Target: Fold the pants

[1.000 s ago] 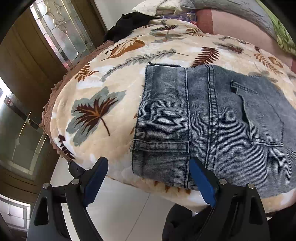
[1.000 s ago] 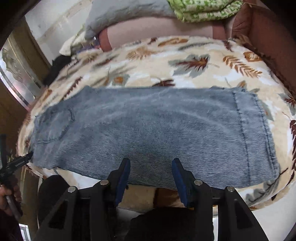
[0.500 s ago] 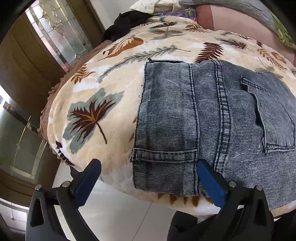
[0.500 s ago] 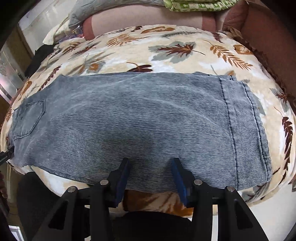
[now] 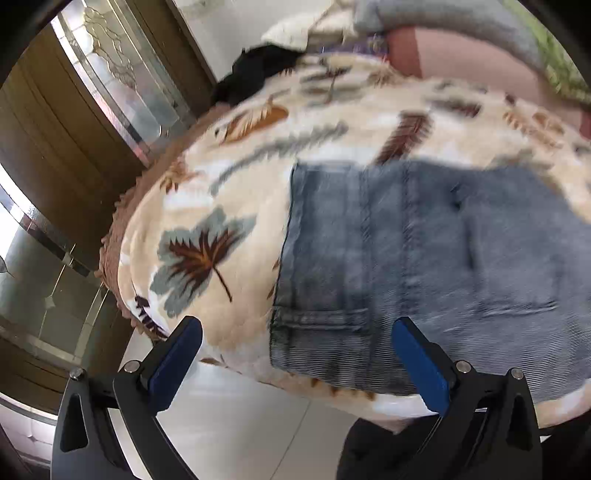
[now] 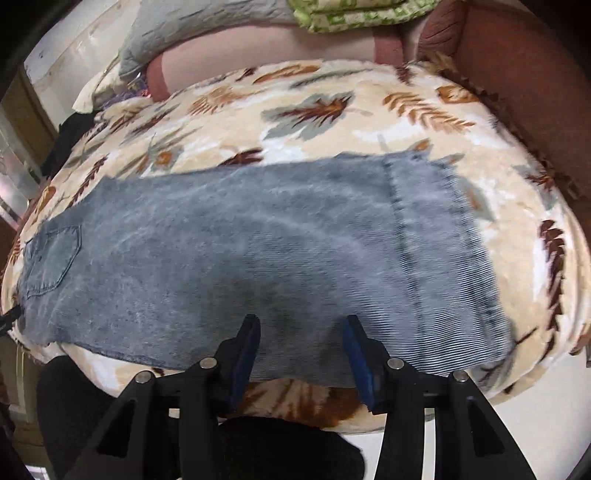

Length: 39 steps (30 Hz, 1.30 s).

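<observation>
Two grippers: both in view, each seen from its own wrist camera, both hanging at the near edge of the bed with nothing between their blue pads.
Left gripper [image 5: 295,332]: jaws spread wide; the waistband corner of the pants lies in the gap between them but neither pad touches cloth as far as the blurred frame shows.
Right gripper [image 6: 301,332]: jaws parted to a middling gap, pads poised over the near long edge of the pants around mid-leg; whether the tips touch the denim cannot be told.
Pants [image 6: 258,251]: grey-blue washed denim, laid flat and lengthwise along the near side of the bed, one leg stacked on the other so a single long panel shows.
Waist end [image 5: 325,258]: toward the left, with a belt loop and seam lines near the corner and a back pocket [image 6: 51,258] facing up.
Hem end [image 6: 443,240]: toward the right, with a stitched cuff band and a slightly frayed edge.
Blanket [image 5: 207,206]: cream plush printed with brown and grey leaves, covering the bed under the pants; its near edge curves down over the side.
Pillows [image 6: 240,48]: a pink one with a grey cover and a green patterned cloth [image 6: 351,14] on top, at the far side of the bed.
Black garment [image 5: 255,74]: bunched at the far left corner of the blanket.
Floor [image 5: 240,424]: pale tiles below the bed edge.
Door [image 5: 74,147]: brown wood with leaded glass panels, left of the bed.
</observation>
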Each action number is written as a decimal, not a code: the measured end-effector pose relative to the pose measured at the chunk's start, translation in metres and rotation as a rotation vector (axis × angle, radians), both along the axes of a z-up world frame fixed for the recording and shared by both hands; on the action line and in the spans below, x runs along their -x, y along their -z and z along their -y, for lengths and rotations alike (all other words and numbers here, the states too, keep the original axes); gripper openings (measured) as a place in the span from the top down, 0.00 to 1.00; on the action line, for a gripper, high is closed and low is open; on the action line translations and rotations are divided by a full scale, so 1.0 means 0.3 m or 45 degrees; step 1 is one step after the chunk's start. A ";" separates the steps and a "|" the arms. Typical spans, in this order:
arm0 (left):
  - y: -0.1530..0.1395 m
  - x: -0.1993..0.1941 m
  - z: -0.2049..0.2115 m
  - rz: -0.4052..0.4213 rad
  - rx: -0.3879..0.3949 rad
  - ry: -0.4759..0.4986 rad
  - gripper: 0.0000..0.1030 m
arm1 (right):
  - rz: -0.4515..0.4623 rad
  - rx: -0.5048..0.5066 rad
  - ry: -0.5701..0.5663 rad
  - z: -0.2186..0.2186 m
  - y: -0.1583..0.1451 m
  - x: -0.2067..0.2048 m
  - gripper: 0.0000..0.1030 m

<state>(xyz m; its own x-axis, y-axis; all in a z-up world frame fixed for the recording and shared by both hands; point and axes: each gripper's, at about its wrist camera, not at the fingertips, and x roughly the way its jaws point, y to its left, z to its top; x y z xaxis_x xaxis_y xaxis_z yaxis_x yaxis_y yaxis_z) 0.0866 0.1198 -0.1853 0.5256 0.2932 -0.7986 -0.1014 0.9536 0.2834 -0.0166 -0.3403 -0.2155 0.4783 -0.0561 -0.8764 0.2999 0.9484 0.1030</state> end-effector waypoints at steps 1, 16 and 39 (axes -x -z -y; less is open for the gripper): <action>-0.034 0.013 0.017 0.035 0.014 0.014 0.00 | 0.031 -0.006 0.004 0.009 -0.020 0.012 0.51; -0.304 0.160 0.256 0.293 0.022 0.229 0.00 | 0.204 -0.007 0.041 0.036 -0.122 0.071 0.51; -0.425 0.175 0.385 0.391 0.059 0.284 0.00 | 0.181 0.049 0.073 0.099 -0.088 0.062 0.45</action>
<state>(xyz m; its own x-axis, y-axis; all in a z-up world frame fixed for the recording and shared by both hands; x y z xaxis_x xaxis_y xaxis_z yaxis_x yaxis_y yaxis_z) 0.0342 0.0042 -0.0578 0.7892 0.1118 -0.6039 0.0368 0.9729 0.2283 -0.0351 -0.3699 -0.1889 0.5923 -0.1189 -0.7969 0.3386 0.9342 0.1123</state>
